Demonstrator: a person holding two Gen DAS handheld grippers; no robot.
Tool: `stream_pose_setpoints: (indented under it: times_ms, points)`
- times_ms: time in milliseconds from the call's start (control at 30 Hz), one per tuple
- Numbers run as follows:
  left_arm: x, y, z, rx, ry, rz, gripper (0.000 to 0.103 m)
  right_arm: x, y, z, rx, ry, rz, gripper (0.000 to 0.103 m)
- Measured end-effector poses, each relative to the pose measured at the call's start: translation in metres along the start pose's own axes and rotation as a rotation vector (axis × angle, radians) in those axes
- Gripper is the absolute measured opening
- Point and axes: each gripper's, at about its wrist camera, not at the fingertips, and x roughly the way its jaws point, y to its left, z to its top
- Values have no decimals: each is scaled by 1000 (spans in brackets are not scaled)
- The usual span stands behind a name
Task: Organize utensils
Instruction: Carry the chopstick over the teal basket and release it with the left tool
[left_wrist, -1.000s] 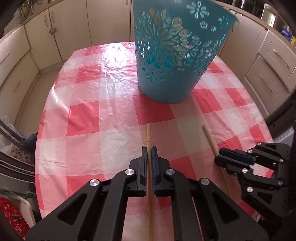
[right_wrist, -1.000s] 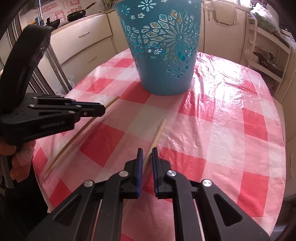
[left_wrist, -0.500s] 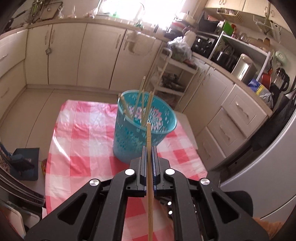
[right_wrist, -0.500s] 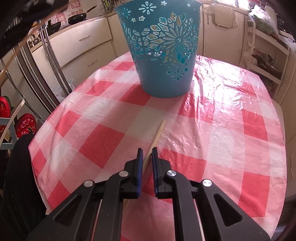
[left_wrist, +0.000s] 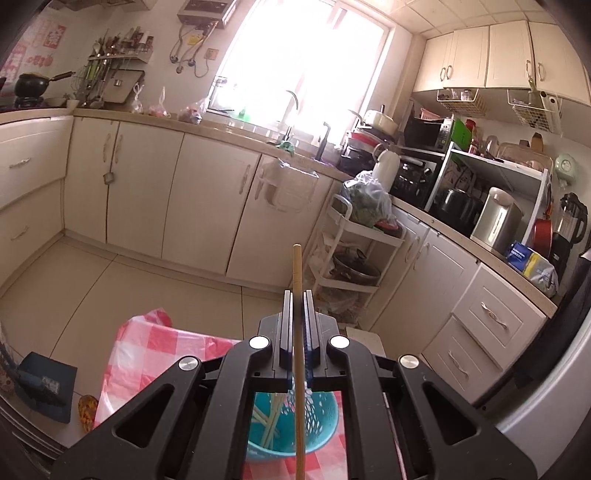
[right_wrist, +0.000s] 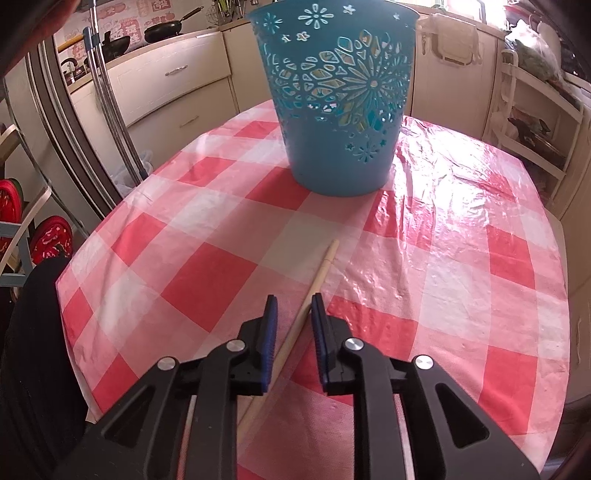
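My left gripper (left_wrist: 297, 295) is shut on a wooden chopstick (left_wrist: 297, 269) and holds it high above the teal cut-out basket (left_wrist: 325, 417), whose mouth shows below the jaws with several chopsticks (left_wrist: 269, 421) inside. In the right wrist view the same basket (right_wrist: 340, 103) stands upright on the red-and-white checked tablecloth (right_wrist: 443, 258). A second chopstick (right_wrist: 317, 280) lies flat on the cloth. My right gripper (right_wrist: 293, 301) hovers low over it, jaws opening, the stick running between the pads (right_wrist: 271, 321) without being pressed.
Kitchen cabinets, a white trolley (left_wrist: 351, 251) and a counter with appliances ring the table. The table's near-left edge (right_wrist: 74, 302) drops to a dark-clothed leg (right_wrist: 33, 350). A fridge side (left_wrist: 554, 387) stands to the right.
My left gripper rose steeply with its chopstick, from table level to above the basket's mouth. My right gripper's jaws have spread apart over the lying chopstick; it stayed in place.
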Motion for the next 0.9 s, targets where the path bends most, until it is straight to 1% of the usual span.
stream_pose_setpoints:
  times_ms: [100,167,233,367,500,600,767,900]
  points:
    - [18,-3,4,10,-34,33,4,1,12,0,-60,4,-25,31]
    - [31,-5,5,27,-54,57,4,3,15,0,-75,2,-39,31]
    - [43,-4,3,28,-65,73,4,4,13,1,-63,5,-27,31]
    - [66,5,-5,-6,-76,105,4,6,13,2,-65,6,-27,32]
    - [79,14,-16,-24,-88,137,5,6,13,2,-65,6,-24,33]
    - [85,17,-25,-16,-94,160,5,6,14,2,-70,6,-24,34]
    - [90,20,-40,3,-71,174,5,5,14,1,-70,6,-24,34]
    - [90,22,-56,32,-24,174,5,5,14,1,-69,6,-24,34]
